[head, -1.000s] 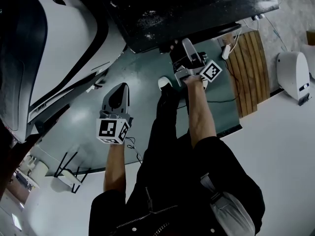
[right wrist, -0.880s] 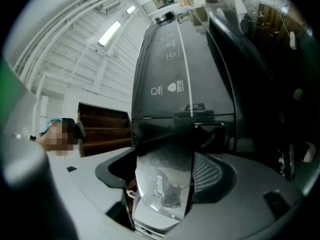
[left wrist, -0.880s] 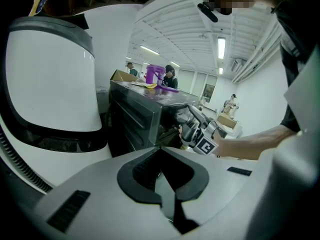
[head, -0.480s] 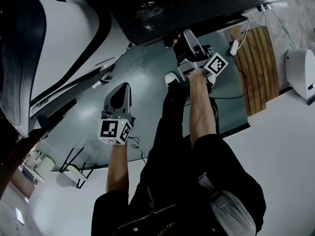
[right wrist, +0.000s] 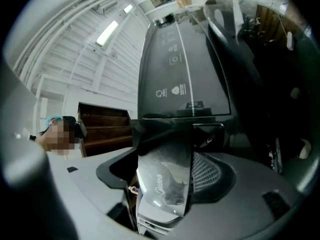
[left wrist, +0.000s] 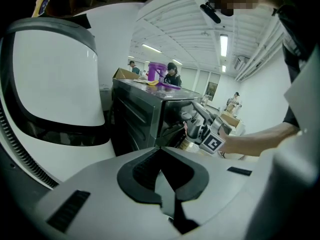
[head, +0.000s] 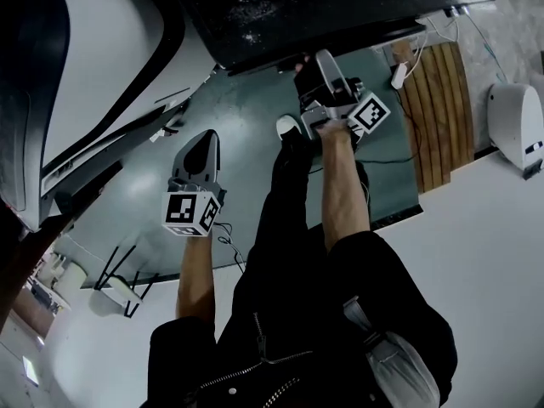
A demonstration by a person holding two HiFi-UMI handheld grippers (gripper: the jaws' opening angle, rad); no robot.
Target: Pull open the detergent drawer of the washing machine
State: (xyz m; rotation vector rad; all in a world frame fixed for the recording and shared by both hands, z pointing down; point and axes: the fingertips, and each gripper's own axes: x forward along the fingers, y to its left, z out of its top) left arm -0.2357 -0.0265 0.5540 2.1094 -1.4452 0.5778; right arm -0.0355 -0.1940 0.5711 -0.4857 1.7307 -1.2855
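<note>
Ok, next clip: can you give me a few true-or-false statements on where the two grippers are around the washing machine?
1. The right gripper has the front of the detergent drawer between its jaws. True; the jaws are opening just now.
2. A purple container stands on top of the washing machine. True.
3. The left gripper grips the machine's door. False: it hangs apart from the machine, jaws together and empty.
4. The machine being handled is white. False: it is dark; a white appliance stands beside it.
</note>
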